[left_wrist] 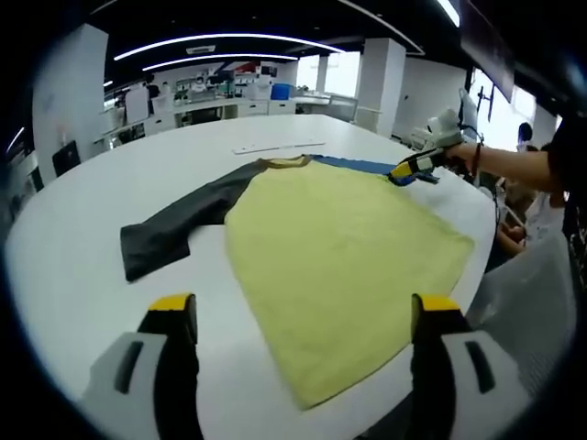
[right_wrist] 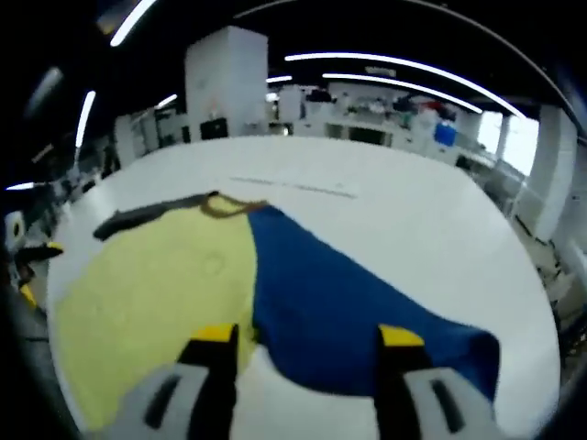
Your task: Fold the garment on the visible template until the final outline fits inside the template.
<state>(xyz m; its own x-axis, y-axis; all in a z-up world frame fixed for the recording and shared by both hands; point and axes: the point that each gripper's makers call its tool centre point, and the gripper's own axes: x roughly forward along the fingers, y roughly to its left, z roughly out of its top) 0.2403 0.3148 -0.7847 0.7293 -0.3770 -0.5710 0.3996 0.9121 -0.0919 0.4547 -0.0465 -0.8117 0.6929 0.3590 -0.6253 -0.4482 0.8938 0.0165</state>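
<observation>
1. Left gripper (left_wrist: 304,316), with its yellow-tipped jaws, is spread wide in the left gripper view; I hold nothing between the jaws, and they hover above the near hem of the garment without visibly touching it.
2. Yellow cloth body of the long-sleeved garment (left_wrist: 344,243) lies flat on the white round table (left_wrist: 83,247), its near corner reaching down between my left jaws.
3. Dark grey sleeve (left_wrist: 179,225) stretches away from the garment's shoulder toward the left of that view, flat on the table.
4. Right gripper (right_wrist: 310,341), seen in the right gripper view, is likewise wide open and holds nothing; its jaws stand over the near edge of the blue sleeve (right_wrist: 339,307).
5. In the right gripper view the blue sleeve spreads from the brownish collar (right_wrist: 225,203) toward the right jaw, while the yellow body lies just beside the left jaw.
6. In the left gripper view my right gripper appears at the far edge of the garment, above the blue sleeve, held by my hand (left_wrist: 461,154); whether it touches the cloth I cannot tell.
7. Thin pale strip (left_wrist: 278,146) lies on the table beyond the collar, well apart from both grippers.
</observation>
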